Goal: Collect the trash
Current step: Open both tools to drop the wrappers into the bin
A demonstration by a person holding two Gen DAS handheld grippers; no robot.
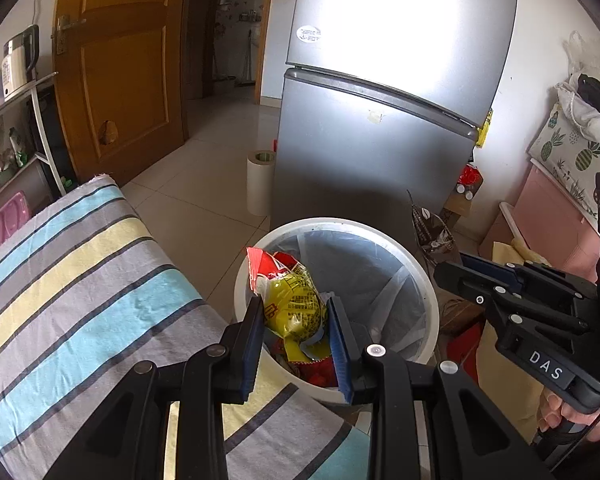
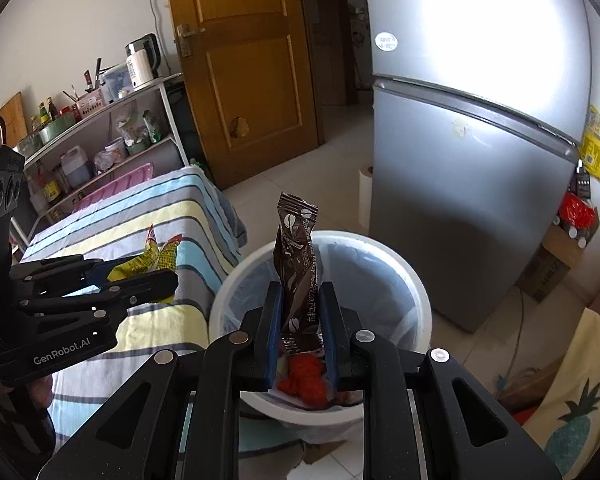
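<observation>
Left wrist view: the left tool [image 1: 296, 316] pinches a yellow-red wrapper [image 1: 290, 300] over the near rim of the white bin [image 1: 416, 268]; release only once it hangs squarely above the opening.

Right wrist view: the right tool [image 2: 300, 308] pinches a brown sachet [image 2: 298, 264] upright above the bin; carry it inward past the rim before letting go.

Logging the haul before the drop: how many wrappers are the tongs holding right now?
2. A yellow-and-red snack wrapper is clamped in the left tongs; a brown coffee sachet stands upright in the right tongs. Both are at the white bin.
</observation>
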